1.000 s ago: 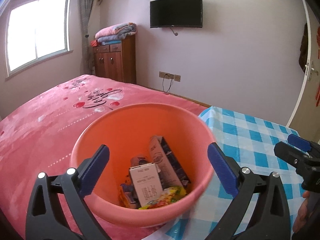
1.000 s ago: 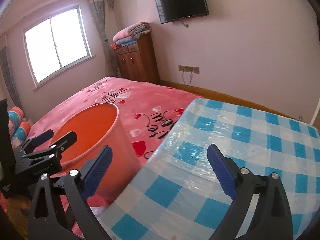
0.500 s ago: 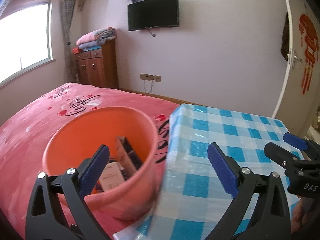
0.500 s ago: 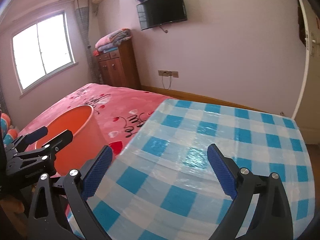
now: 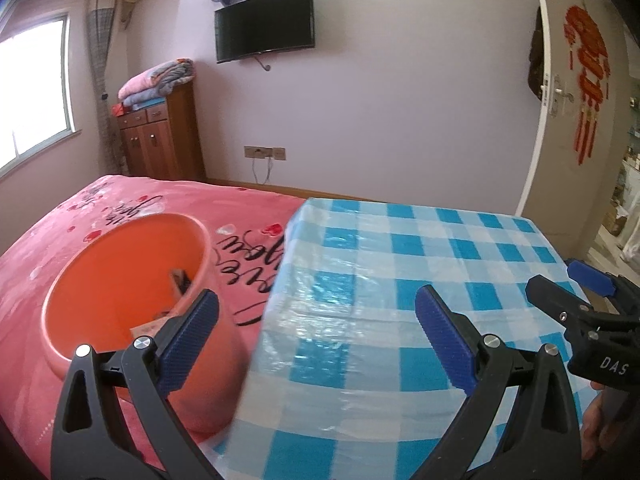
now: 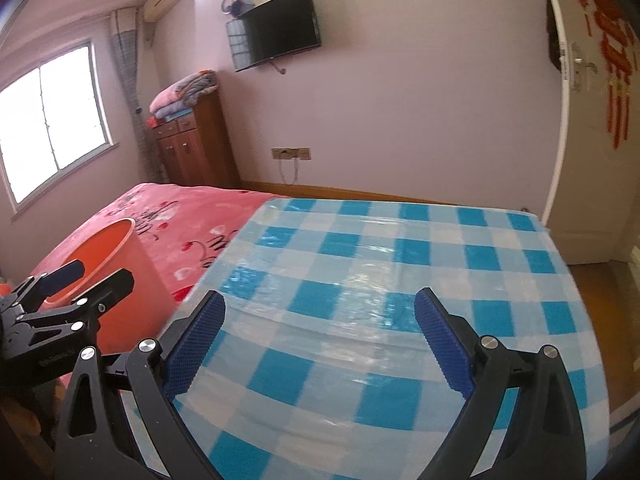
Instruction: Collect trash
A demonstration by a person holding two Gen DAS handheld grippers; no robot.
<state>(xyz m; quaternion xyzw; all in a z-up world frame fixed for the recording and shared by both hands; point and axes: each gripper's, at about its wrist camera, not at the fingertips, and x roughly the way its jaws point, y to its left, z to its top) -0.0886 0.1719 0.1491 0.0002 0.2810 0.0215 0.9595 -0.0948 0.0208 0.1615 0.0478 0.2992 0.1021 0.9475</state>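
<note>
An orange bucket stands on the pink bedspread at the left, with a few boxes and wrappers showing inside it. My left gripper is open and empty, its left finger in front of the bucket's near wall and its right finger over the blue checked cloth. My right gripper is open and empty above that cloth. The bucket shows at the left of the right wrist view, behind the left gripper. The right gripper appears at the right edge of the left wrist view.
The pink bedspread runs back to a wooden cabinet with folded blankets. A TV hangs on the far wall. A door with red ornaments stands at the right. The cloth's right edge drops to a wooden floor.
Both views have swung to the right: the bucket slid from the centre to the left, and the checked cloth now fills the middle. Both grippers stayed open and empty.
</note>
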